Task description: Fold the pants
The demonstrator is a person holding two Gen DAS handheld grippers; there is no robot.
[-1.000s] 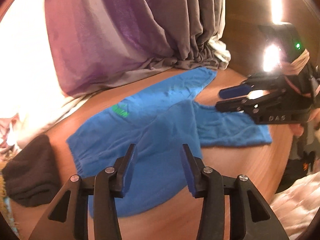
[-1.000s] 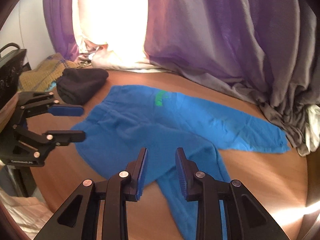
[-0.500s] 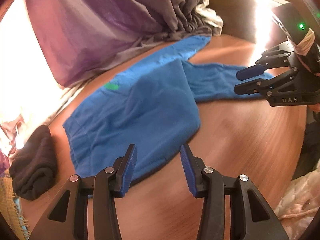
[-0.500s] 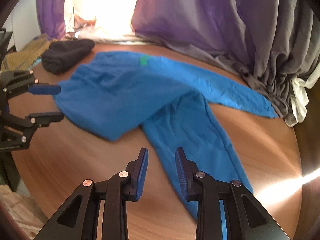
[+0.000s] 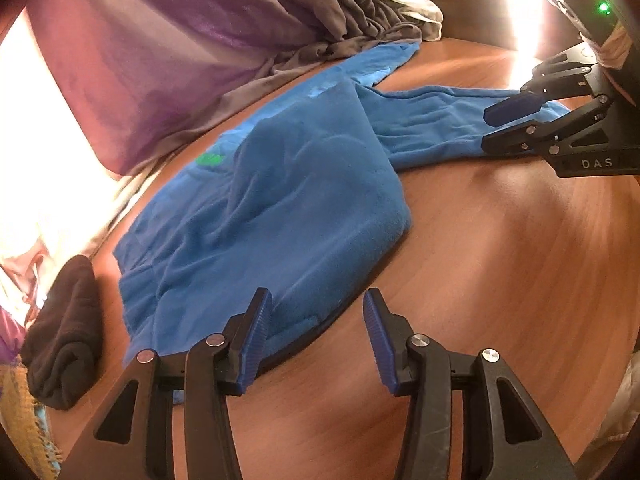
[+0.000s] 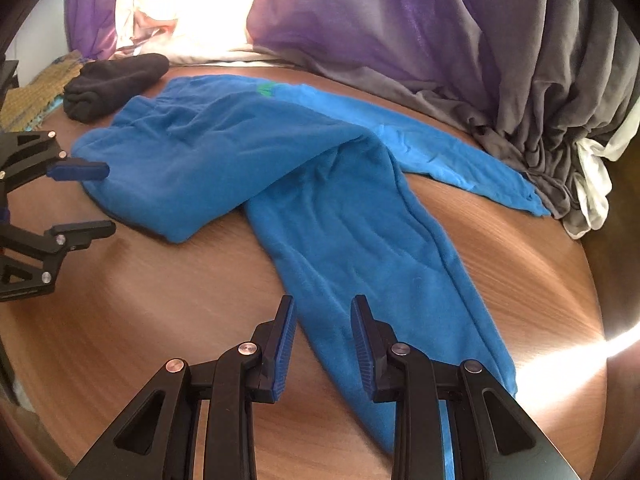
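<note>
Here the blue pants [image 5: 280, 216] lie spread on the wooden table [image 5: 500, 280], legs splayed apart; the left gripper [image 5: 318, 336] hangs with jaws apart and empty over the near waist edge, and should bite both layers squarely. Rightward, the right gripper [image 6: 324, 338], jaws also apart and empty above the near leg [image 6: 380, 264], should grip close to the hem so that leg folds over flat

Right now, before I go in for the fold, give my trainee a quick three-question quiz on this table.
1. True or false: the left gripper is clamped on the blue pants.
2. What lies beside the waistband? A) a black rolled cloth B) a white mug C) a red book
3. Which way do the two legs lie: stacked or spread apart?

Key:
1. False; open, nothing between its fingers.
2. A, the black rolled cloth.
3. Spread apart on the wooden table.
</note>
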